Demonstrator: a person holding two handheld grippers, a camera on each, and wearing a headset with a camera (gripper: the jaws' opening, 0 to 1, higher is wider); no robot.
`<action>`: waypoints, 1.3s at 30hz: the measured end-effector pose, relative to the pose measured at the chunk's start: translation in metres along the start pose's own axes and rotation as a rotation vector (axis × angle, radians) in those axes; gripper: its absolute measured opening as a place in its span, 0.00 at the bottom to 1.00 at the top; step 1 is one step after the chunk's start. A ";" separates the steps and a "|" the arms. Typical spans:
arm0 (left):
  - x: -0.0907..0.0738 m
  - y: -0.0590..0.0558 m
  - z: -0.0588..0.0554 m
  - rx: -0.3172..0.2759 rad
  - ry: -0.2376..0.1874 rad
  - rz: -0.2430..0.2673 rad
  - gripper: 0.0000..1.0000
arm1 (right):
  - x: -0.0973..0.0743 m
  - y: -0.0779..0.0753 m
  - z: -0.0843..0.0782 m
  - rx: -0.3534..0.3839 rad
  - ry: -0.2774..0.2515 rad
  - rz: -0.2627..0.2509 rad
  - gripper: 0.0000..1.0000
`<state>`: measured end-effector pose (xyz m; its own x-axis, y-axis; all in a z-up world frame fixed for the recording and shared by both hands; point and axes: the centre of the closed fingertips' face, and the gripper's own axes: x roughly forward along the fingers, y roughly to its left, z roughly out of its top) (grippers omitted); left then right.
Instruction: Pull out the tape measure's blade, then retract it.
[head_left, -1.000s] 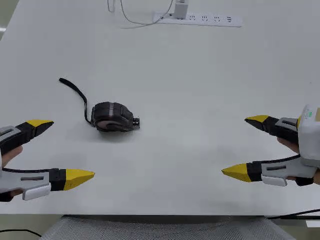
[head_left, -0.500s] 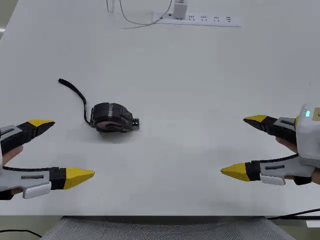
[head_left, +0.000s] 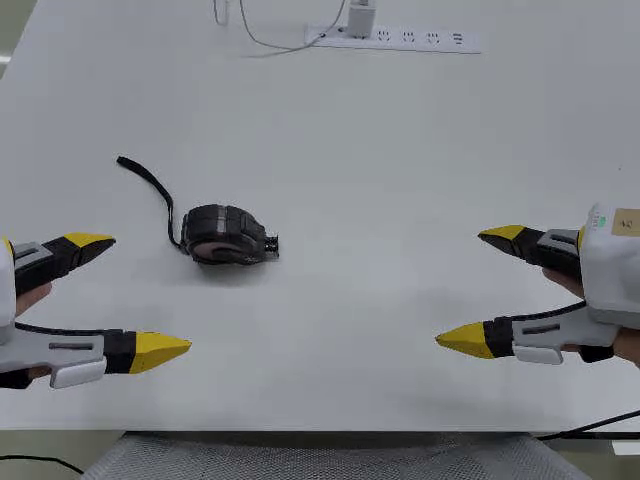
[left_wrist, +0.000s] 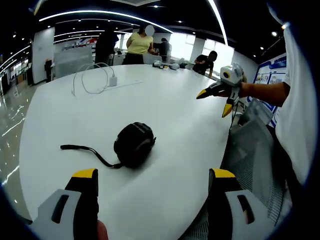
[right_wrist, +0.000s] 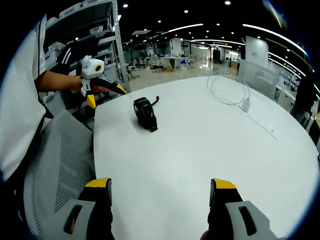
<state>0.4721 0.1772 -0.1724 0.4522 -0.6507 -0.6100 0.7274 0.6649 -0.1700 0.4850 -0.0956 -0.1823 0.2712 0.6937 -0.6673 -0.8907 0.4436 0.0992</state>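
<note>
The black tape measure lies on the white table, a bit left of the middle. Its blade is rolled up inside, and just the little end hook sticks out of the case on the right. A thin black strap curls away from its other side, toward the far left. Nothing is touching it.

The left gripper hangs over the table's near edge, close to the tape measure but apart from it. Its yellow-tipped jaws are spread wide with nothing between them. The right gripper is well off to the right, and its jaws are spread wide too, with nothing in them. The two grippers point at each other.

At the far edge of the table lie a white power strip with a charger plugged in, and a looping white cable. A grey mesh chair sits under the near edge.
</note>
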 end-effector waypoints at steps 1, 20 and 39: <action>0.001 0.000 0.000 0.002 0.002 -0.002 0.88 | 0.000 0.000 0.000 -0.002 0.001 0.002 0.79; 0.011 0.012 0.006 0.071 0.044 -0.013 0.88 | 0.012 -0.004 0.000 -0.049 0.035 0.034 0.78; 0.028 0.027 0.009 0.142 0.105 -0.050 0.87 | 0.035 -0.010 0.016 -0.134 0.064 0.086 0.77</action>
<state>0.5087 0.1735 -0.1875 0.3628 -0.6352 -0.6819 0.8168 0.5690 -0.0955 0.5088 -0.0670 -0.1950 0.1715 0.6866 -0.7066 -0.9515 0.3014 0.0619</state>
